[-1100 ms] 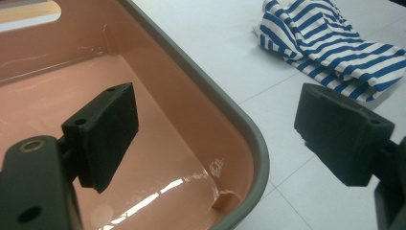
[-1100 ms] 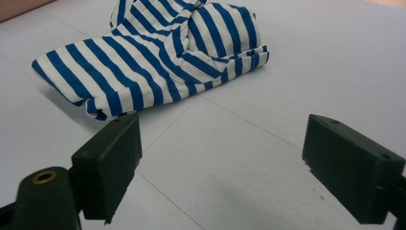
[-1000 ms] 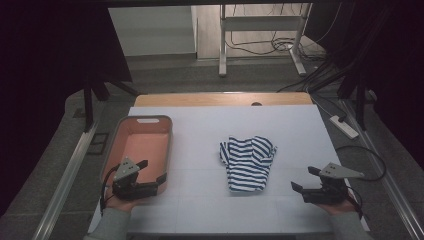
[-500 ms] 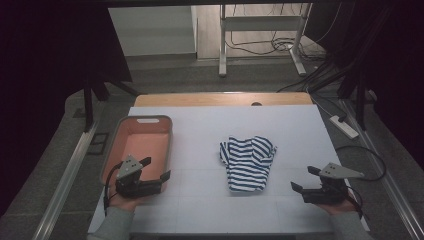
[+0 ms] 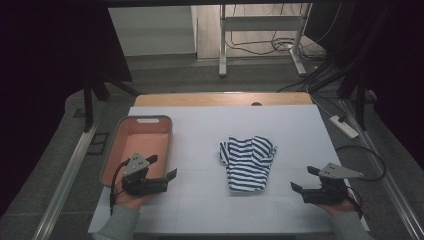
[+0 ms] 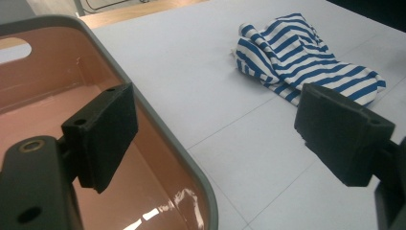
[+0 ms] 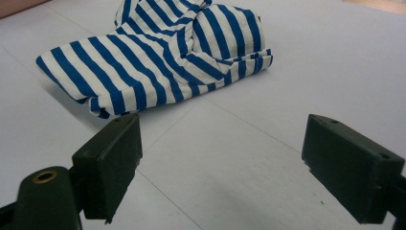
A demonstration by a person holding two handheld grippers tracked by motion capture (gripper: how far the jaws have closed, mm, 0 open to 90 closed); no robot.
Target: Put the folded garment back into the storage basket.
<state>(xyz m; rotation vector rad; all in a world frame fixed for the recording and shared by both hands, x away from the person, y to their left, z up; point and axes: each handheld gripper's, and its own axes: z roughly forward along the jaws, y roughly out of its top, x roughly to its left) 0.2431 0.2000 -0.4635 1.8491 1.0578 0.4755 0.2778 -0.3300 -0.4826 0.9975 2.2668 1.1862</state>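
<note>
The table (image 5: 200, 130), covered in white, carries all items; positions below are referenced to the striped garment (image 5: 248, 161), which lies crumpled near the table's centre.

The pink bin (image 5: 131, 136) stands well to the garment's left, empty, with a grey rim.

The left gripper (image 5: 162, 179) hovers at the bin's near right corner, jaws spread wide and holding nothing. In the left gripper view, one jaw sits over the bin interior and the other over bare table, with the garment beyond, well apart.

The right gripper (image 5: 303, 181) sits to the garment's right and nearer the person, jaws wide and empty, aimed toward the garment's near edge.

Probable hazards: a left jaw catching the bin rim during any forward move and shifting the bin; a grasp on a single loose fold, allowing the garment to unravel and drag.
</note>
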